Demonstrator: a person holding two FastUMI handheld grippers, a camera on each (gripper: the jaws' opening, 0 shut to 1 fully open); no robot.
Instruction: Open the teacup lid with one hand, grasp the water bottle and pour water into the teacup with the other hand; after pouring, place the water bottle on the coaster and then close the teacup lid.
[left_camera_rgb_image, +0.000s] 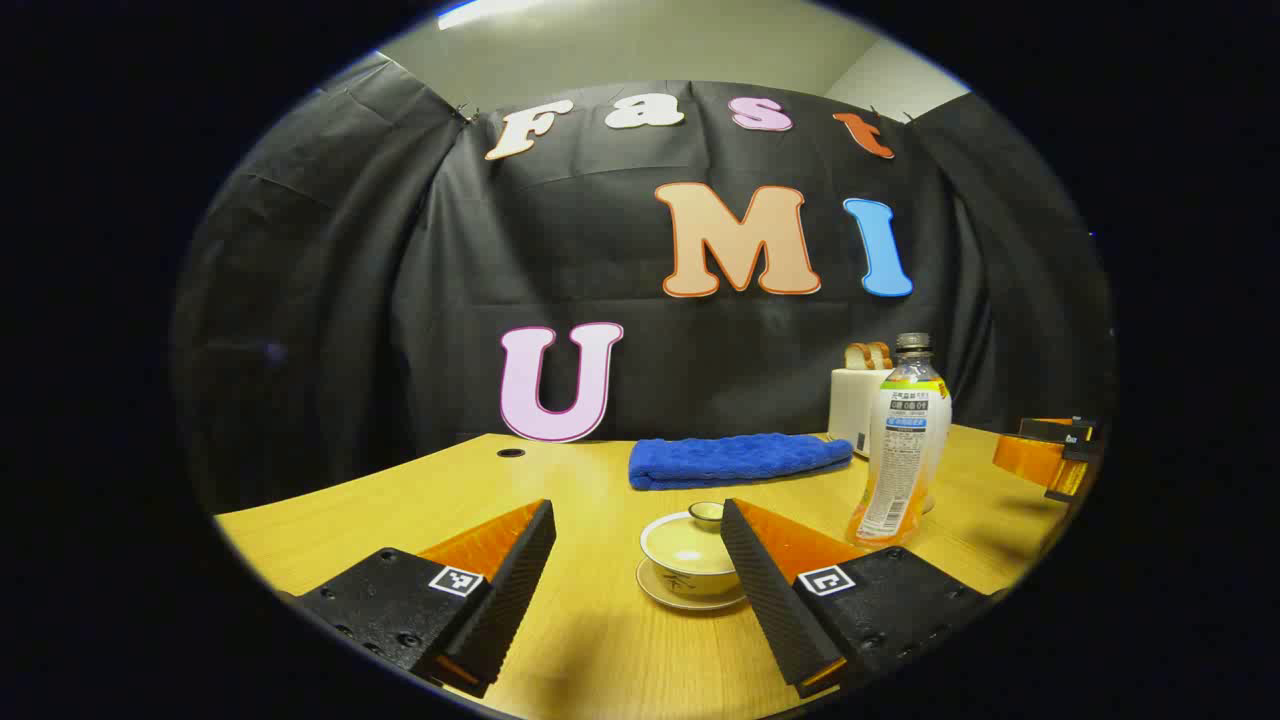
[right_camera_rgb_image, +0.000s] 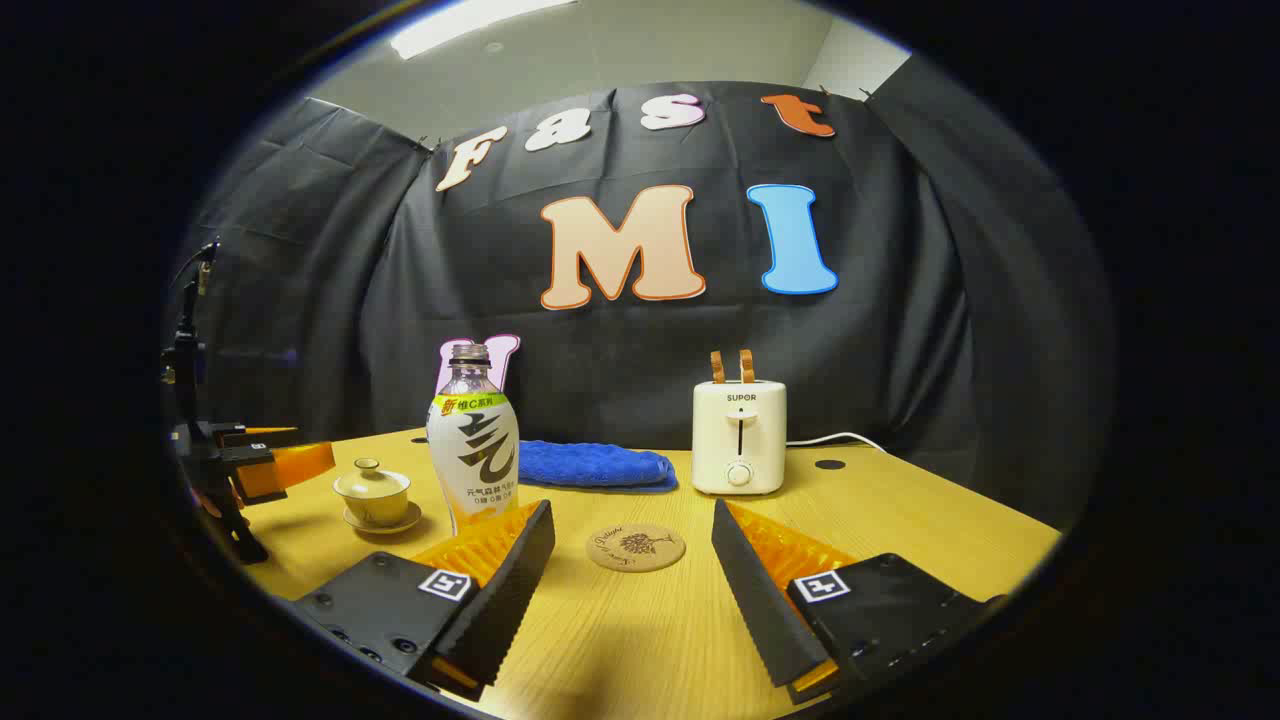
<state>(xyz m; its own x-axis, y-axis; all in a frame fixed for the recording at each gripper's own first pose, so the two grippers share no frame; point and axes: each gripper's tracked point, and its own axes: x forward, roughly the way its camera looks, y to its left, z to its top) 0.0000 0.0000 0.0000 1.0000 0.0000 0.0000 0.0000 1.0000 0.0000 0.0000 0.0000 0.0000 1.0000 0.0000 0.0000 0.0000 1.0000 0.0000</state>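
A cream lidded teacup (left_camera_rgb_image: 690, 555) stands on its saucer just ahead of my left gripper (left_camera_rgb_image: 637, 510), which is open, its right finger partly covering the cup. The lid (left_camera_rgb_image: 700, 520) rests on the cup. A water bottle (left_camera_rgb_image: 900, 440) without a cap stands upright to the right of the cup. In the right gripper view the bottle (right_camera_rgb_image: 473, 450) stands ahead and left of my open right gripper (right_camera_rgb_image: 632, 512), and a round coaster (right_camera_rgb_image: 635, 547) lies flat on the table between and beyond its fingers. The teacup (right_camera_rgb_image: 372, 490) sits farther left, near the left gripper (right_camera_rgb_image: 250, 460).
A folded blue towel (left_camera_rgb_image: 735, 460) lies behind the cup and bottle. A white toaster (right_camera_rgb_image: 739, 435) with two bread slices stands at the back, its cable running right. The wooden table (right_camera_rgb_image: 900, 520) ends at the black cloth wall.
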